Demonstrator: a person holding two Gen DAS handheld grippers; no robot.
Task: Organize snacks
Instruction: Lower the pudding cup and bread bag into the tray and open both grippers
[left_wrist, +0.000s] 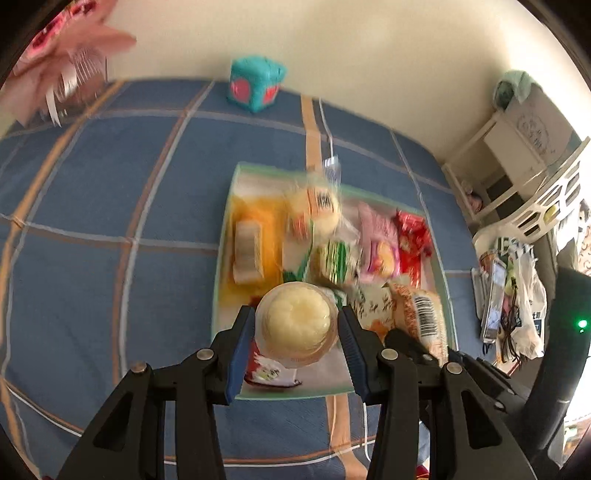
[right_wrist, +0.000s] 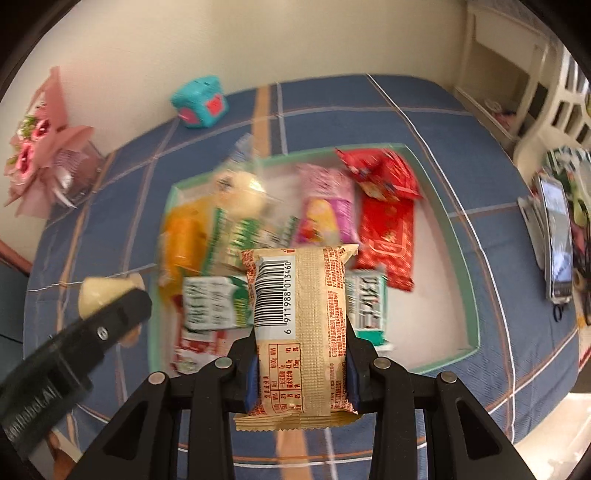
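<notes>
Bright, even daylight; glare is seen at the lower right edge. Snacks in the tray are motion-blurred. Fisheye bending and dark corners are shown.

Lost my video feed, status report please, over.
Left gripper shut on jelly cup. Right gripper shut on tan snack pack. Both above green tray, already crowded with snacks. Nothing blocking.

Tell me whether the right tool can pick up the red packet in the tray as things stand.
Probably not yet. The right tool is already shut on a tan barcode packet, so it has no free grip, though the red packet lies uncovered in the tray.
</notes>
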